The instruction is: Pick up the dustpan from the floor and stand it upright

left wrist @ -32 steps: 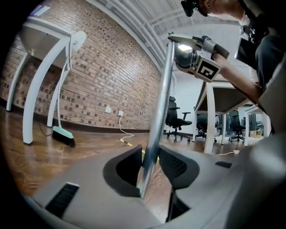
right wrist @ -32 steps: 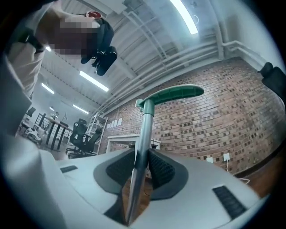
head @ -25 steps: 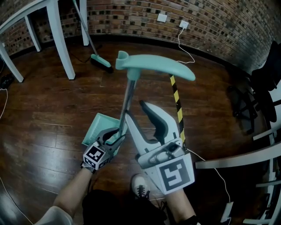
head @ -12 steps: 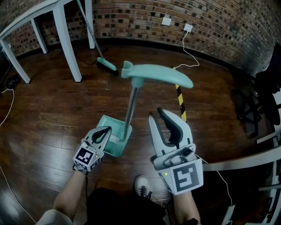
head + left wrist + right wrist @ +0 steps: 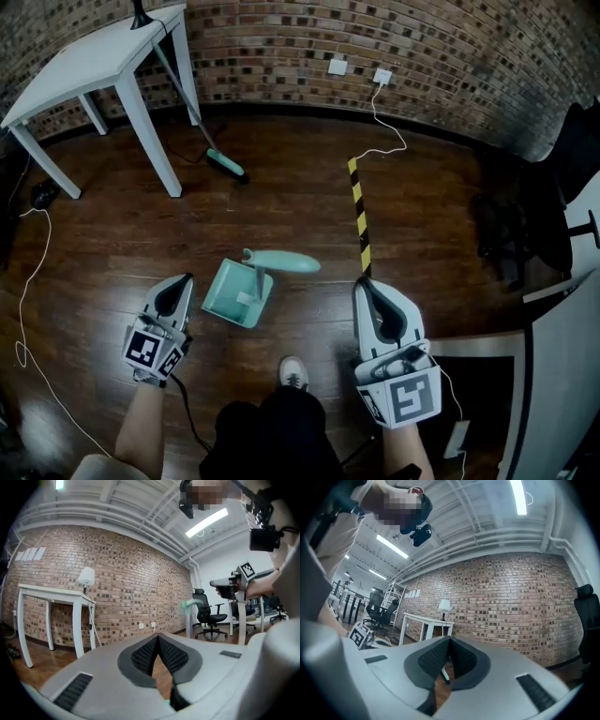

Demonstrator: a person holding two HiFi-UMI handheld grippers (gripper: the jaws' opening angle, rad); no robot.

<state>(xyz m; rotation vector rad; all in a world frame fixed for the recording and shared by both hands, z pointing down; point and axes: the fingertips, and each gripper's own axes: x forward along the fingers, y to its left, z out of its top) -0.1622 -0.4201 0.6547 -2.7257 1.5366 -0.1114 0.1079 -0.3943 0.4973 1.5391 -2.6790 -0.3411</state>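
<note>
The teal dustpan (image 5: 236,293) stands upright on the wooden floor, its long handle (image 5: 280,262) pointing up toward me. No gripper touches it. My left gripper (image 5: 178,280) hangs to its left, shut and empty; in the left gripper view its pads (image 5: 158,638) meet with nothing between them, and the handle shows as a teal blur (image 5: 190,605). To the dustpan's right, the jaws of my right gripper (image 5: 364,284) are closing; its pads (image 5: 450,640) meet with nothing between them.
A white table (image 5: 103,56) stands at the back left with a broom (image 5: 225,165) leaning on it. Yellow-black tape (image 5: 359,211) runs along the floor. A black office chair (image 5: 534,225) and a white desk edge (image 5: 562,366) are at the right. A cable (image 5: 37,272) lies at the left.
Both grippers let go of the dustpan, shut, and rose away from it. The dustpan now stands alone on the floor, far below them.
</note>
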